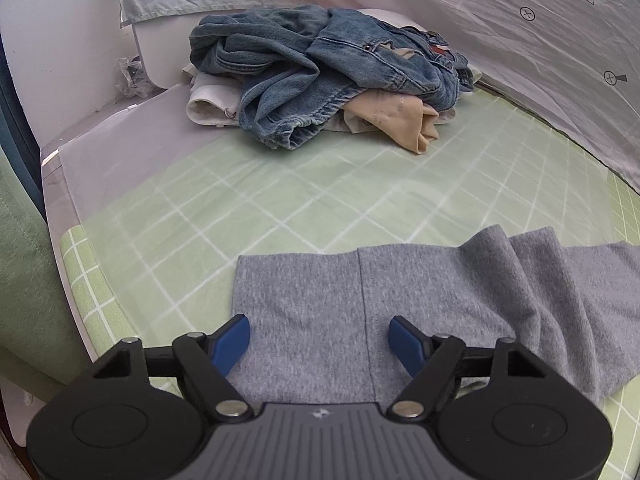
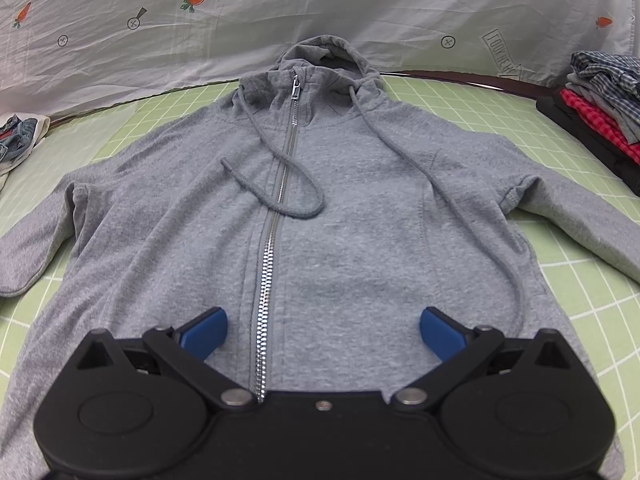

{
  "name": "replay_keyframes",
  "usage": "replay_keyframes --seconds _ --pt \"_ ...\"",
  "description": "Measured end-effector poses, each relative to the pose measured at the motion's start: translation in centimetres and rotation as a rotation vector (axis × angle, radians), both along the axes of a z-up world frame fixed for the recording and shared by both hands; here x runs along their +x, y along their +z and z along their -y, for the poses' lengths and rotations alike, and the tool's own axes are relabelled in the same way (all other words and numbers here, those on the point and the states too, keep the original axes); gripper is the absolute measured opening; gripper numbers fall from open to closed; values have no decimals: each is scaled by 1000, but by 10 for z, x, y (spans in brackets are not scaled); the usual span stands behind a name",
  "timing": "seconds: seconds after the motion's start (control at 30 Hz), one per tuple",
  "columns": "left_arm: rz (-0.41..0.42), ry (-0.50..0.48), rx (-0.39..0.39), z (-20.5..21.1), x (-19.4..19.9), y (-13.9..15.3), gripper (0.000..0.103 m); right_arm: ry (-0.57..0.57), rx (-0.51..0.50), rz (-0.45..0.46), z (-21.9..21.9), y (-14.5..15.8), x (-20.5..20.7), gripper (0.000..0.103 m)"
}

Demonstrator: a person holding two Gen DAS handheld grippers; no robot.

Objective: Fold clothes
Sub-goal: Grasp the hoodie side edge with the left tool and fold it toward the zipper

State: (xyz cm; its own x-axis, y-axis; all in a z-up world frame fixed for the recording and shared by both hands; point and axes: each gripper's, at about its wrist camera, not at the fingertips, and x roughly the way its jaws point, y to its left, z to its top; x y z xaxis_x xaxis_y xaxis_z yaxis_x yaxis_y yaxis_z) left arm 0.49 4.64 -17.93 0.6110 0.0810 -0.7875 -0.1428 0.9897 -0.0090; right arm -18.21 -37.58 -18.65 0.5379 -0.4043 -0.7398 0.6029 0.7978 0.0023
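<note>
Right wrist, grey hoodie [image 2: 340, 216] flat, zipped

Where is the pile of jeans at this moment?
In the left wrist view the jeans lie heaped at the far end of the green mat, beyond the grey sleeve; in the right wrist view they show at the left edge.

hoodie [image 2: 344, 216]: hem hidden behind right gripper [image 2: 323, 330], both sleeve ends cut by frame edges | sleeve [image 1: 460, 300]: near end hidden behind left gripper [image 1: 319, 344] | clothes pile [image 1: 320, 76]: lower garments buried under denim | folded stack [image 2: 600, 100]: cut by right edge | backdrop sheet [image 2: 360, 8] print: too small to read
</note>
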Motion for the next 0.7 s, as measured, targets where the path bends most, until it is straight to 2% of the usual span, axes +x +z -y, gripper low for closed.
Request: replay_keyframes --seconds 0.17,0.27,0.33,0.37,0.4,0.57,0.7 --pt "15 -18 -14 -1 -3 2 53 -1 -1 1 0 0 0 103" --pt "21 -35 -23 1 -4 3 40 -2 -2 2 0 0 0 103" --pt "22 -38 -37 0 -4 4 28 -3 -2 2 0 0 0 103" --pt "22 -33 -49 -1 -3 4 25 -3 -3 3 -1 0 0 103" --pt "21 -28 -61 -3 -3 4 16 -3 -3 4 -1 0 0 103" --pt "-2 32 -191 -18 2 10 11 18 -2 12 3 0 0 103" --pt "30 14 -227 -13 2 27 10 21 48 15 13 5 1 103"
